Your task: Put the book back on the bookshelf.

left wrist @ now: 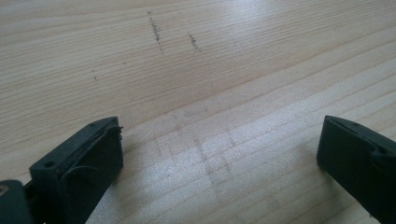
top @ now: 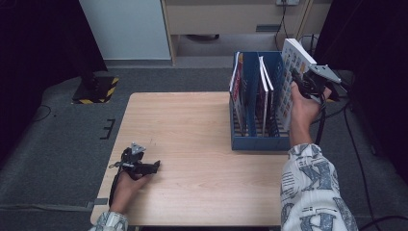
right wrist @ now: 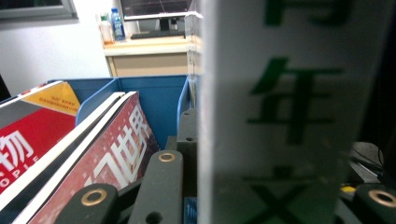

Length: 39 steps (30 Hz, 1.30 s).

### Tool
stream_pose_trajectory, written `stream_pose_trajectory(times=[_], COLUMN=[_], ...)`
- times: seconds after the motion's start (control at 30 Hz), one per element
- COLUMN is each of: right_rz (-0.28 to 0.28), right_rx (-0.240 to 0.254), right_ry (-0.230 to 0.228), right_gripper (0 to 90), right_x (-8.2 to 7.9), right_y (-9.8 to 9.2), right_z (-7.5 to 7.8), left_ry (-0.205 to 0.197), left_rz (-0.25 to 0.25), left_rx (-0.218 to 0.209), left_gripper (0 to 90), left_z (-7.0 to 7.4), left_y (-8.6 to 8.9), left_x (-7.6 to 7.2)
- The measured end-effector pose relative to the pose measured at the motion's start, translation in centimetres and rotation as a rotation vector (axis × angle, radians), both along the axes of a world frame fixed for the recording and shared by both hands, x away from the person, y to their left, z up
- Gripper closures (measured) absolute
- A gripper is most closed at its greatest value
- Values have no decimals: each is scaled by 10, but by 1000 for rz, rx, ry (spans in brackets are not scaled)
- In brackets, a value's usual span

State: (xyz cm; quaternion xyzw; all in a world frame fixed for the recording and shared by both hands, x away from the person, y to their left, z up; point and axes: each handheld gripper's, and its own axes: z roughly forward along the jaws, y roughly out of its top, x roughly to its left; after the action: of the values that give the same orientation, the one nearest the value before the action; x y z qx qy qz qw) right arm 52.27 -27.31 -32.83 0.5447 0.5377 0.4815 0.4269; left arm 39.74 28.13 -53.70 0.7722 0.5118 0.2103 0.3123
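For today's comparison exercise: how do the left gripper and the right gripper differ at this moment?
The left gripper lies low on the table; the right gripper is raised beside the blue file rack. The left one's fingers stand apart, empty; the right one's are shut on a white book. Both are black and hand-held.

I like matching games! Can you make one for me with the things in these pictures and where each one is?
Things:
1. white book
2. blue file holder
3. left gripper
4. red book

Places:
A. low over the bare wooden table, fingers wide apart
B. standing inside the holder
C. held in the right gripper, at the holder's right end
D. on the table's far right part

Pairs: 1-C, 2-D, 3-A, 4-B
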Motion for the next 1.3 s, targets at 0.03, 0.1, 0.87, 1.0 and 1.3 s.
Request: stream_pose_trajectory(times=[0.03, 0.1, 0.87, 1.0, 1.3], right_rz=[0, -1, 19, 19, 22], right_rx=[1, -2, -25, -22, -10], right_ry=[-4, -3, 14, 21, 29], right_gripper=[740, 740, 740, 740, 739], right_x=[1, 2, 8, 6, 6], right_y=[0, -2, -1, -2, -3], right_z=[-1, -2, -43, -49, -57], left_ry=[0, 0, -1, -2, -1], left_rz=[2, 3, 14, 14, 15], left_rx=[1, 1, 2, 2, 2], left_gripper=[0, 0, 0, 0, 0], left_z=[0, 0, 0, 0, 0], left_y=[0, 0, -1, -1, -1], left_x=[0, 0, -1, -1, -1])
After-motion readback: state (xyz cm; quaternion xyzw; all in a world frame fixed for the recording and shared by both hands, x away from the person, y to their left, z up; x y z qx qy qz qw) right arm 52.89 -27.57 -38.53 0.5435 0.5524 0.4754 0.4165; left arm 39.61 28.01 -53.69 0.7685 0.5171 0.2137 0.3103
